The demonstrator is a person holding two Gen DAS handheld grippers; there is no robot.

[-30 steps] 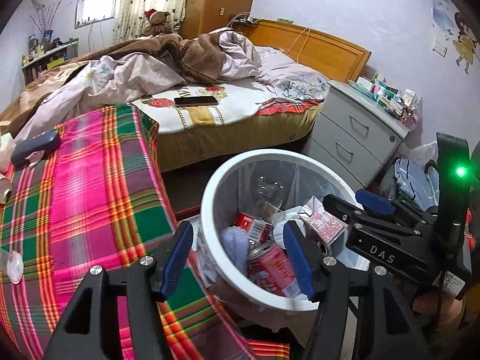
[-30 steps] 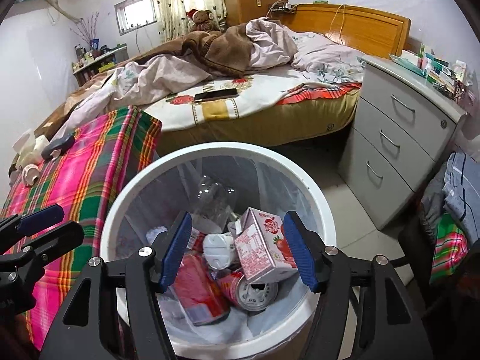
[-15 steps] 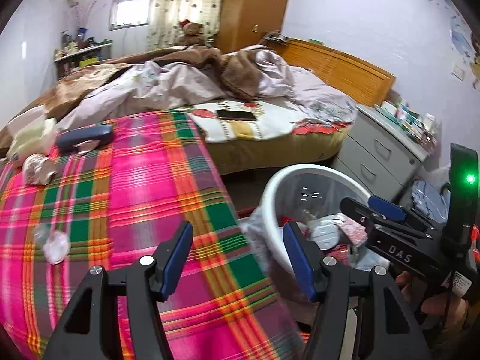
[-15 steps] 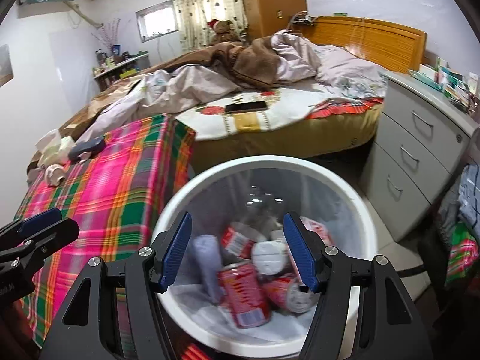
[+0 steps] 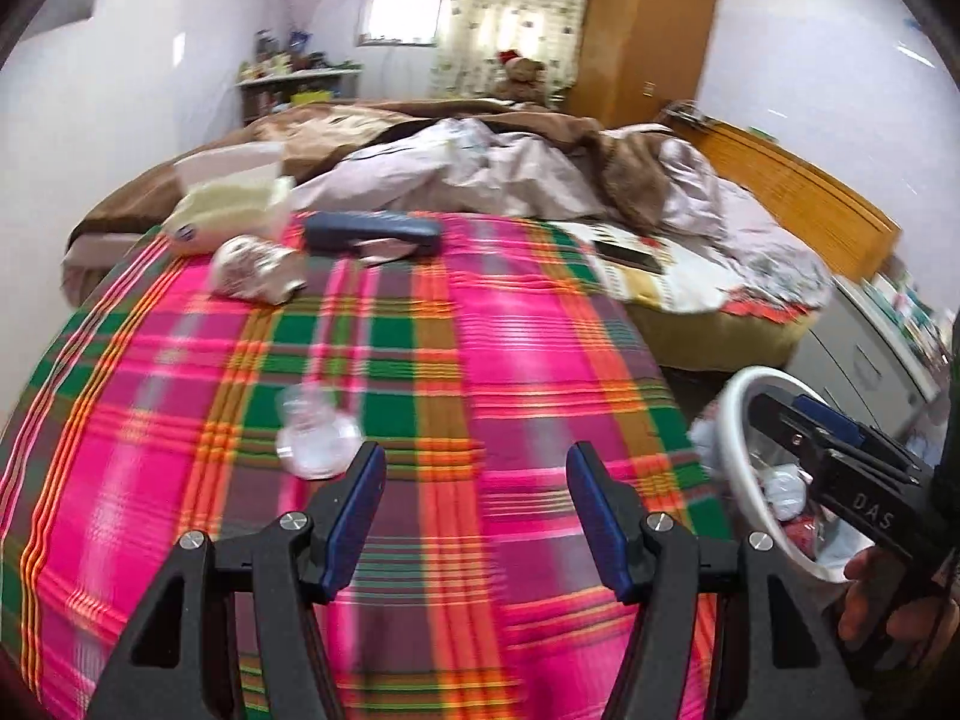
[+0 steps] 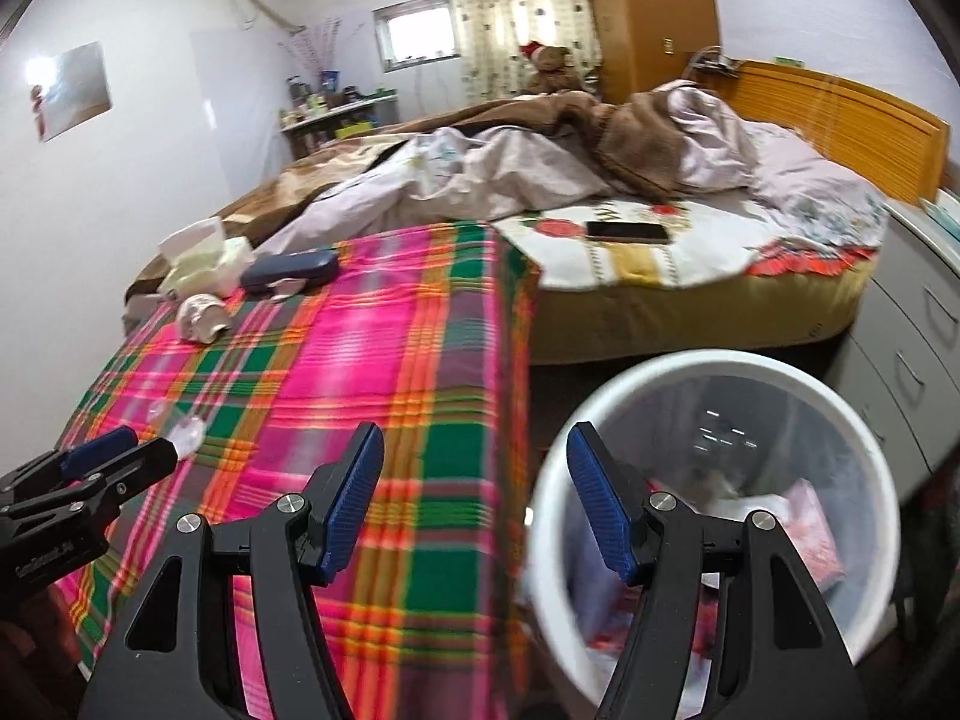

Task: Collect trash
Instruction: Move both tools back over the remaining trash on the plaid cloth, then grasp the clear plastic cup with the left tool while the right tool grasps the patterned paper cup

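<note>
My left gripper [image 5: 474, 510] is open and empty above the plaid tablecloth [image 5: 510, 360]. A crumpled clear plastic cup [image 5: 315, 432] lies just ahead of its left finger. A crumpled patterned wrapper [image 5: 252, 270] lies farther back. The white trash bin [image 6: 714, 480] with a clear liner holds cans and cartons; it stands right of the table. My right gripper [image 6: 474, 504] is open and empty, over the table edge beside the bin. The bin also shows in the left wrist view [image 5: 756, 480].
A dark blue case [image 5: 372, 231] and a tissue box [image 5: 234, 192] sit at the table's far end. An unmade bed [image 6: 600, 180] with a phone [image 6: 627, 232] lies behind. A grey dresser [image 6: 918, 324] stands right of the bin.
Both grippers have swung left, away from the bin and toward the table. The left one now faces the clear cup. Both stayed open.
</note>
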